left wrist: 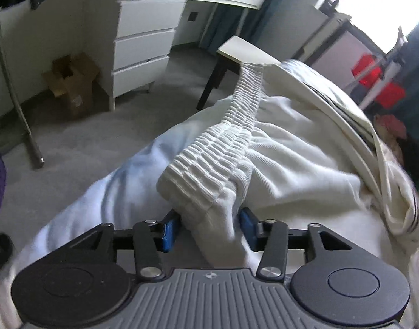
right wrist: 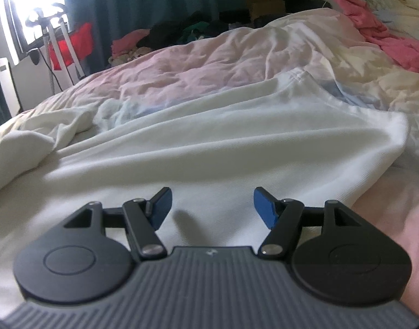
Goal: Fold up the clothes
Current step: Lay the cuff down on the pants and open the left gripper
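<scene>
A white ribbed-knit garment (left wrist: 278, 164) fills the centre and right of the left wrist view, its thick elastic waistband (left wrist: 223, 142) running in ridged folds from centre toward the upper middle. The left tongs (left wrist: 208, 229) grip a bunched fold below that band, blue pads pressed against the cloth. Grey floor (left wrist: 105, 131) lies free at the left, before a white drawer unit (left wrist: 141, 46). In the right wrist view the right tongs (right wrist: 212, 208) stand wide apart, holding nothing, low over smooth white cloth (right wrist: 209, 142) spread across the rumpled bed (right wrist: 195, 63); a pink garment (right wrist: 379, 38) sits upper right.
</scene>
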`<state>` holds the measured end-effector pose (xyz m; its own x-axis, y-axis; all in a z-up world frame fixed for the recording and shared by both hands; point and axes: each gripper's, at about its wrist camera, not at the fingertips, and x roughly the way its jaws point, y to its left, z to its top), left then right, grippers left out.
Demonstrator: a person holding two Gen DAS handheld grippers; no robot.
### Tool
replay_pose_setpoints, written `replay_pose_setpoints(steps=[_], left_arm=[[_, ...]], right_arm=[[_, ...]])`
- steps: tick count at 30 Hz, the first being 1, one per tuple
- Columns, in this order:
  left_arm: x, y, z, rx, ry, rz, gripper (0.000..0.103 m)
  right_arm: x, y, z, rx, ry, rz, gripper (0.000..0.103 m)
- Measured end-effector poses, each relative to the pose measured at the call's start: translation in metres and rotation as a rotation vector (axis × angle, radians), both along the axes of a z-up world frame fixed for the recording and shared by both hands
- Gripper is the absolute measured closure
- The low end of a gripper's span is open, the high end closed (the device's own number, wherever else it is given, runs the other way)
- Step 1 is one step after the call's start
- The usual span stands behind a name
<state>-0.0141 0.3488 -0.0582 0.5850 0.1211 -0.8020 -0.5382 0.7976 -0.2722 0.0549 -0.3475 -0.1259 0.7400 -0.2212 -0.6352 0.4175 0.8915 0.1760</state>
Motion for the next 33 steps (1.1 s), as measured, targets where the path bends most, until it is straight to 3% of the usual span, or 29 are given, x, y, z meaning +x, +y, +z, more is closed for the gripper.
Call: replay_pose_setpoints(steps=[1,3,6,13,17,20,26,30,33], left_arm=[[-0.001,-0.006,0.005,0.035,0.004,-0.022,0.033],[-0.003,-0.014,0.012,0.11,-0.013,-0.067,0.02],[-0.007,-0.039,0.032,0.229,-0.091,-0.137,0.018],[0.003,-0.145,0.062,0.364,-0.283,-0.293,0.011],[0.023,-0.211,0.071,0.335,-0.358,-0.393,0.011],[0.033,-0.257,0.076,0.317,-0.408,-0.452,0.011],[0.046,-0.319,0.04,0.368,-0.494,-0.56,0.006],[0.045,-0.322,0.009,0.412,-0.482,-0.618,0.006],[0.047,-0.317,0.001,0.432,-0.475,-0.627,0.006]], right_arm=[[-0.001,0.002,0.002,-0.003,-0.005,0.005,0.035],[-0.003,0.007,0.008,-0.025,-0.026,0.022,0.035],[-0.005,0.015,0.017,-0.046,-0.056,0.05,0.035],[-0.015,0.023,0.043,0.004,-0.166,0.105,0.035],[-0.027,0.032,0.061,0.041,-0.243,0.132,0.034],[-0.033,0.041,0.071,0.01,-0.294,0.165,0.034],[-0.038,0.059,0.079,-0.018,-0.367,0.227,0.034],[-0.034,0.062,0.072,-0.007,-0.382,0.243,0.034],[-0.03,0.064,0.064,0.0,-0.388,0.251,0.034]])
